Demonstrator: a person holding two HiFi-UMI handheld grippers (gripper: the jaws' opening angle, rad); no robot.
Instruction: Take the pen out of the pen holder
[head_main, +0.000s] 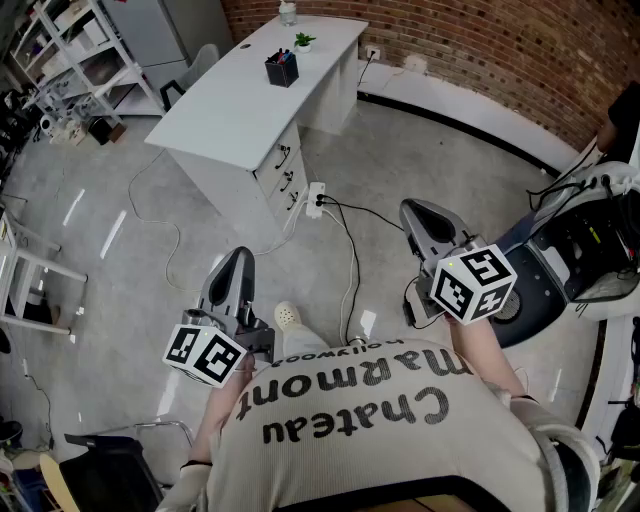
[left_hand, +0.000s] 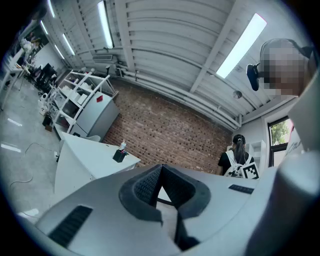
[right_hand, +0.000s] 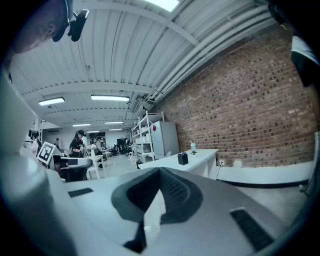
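Observation:
A black pen holder (head_main: 282, 69) with pens in it stands on a long white desk (head_main: 240, 110) far ahead across the floor. It also shows small in the left gripper view as the pen holder (left_hand: 119, 155) and in the right gripper view as the pen holder (right_hand: 183, 158). My left gripper (head_main: 238, 260) is held level at waist height, its jaws shut with nothing between them (left_hand: 161, 171). My right gripper (head_main: 418, 213) points slightly down, also shut and empty (right_hand: 160, 176). Both are well away from the desk.
A small potted plant (head_main: 304, 41) and a bottle (head_main: 288, 12) stand behind the holder. Cables and a power strip (head_main: 316, 198) lie on the floor by the desk drawers. White shelving (head_main: 70, 50) stands left, a brick wall (head_main: 480, 50) behind. Another person (left_hand: 239, 157) stands at the right.

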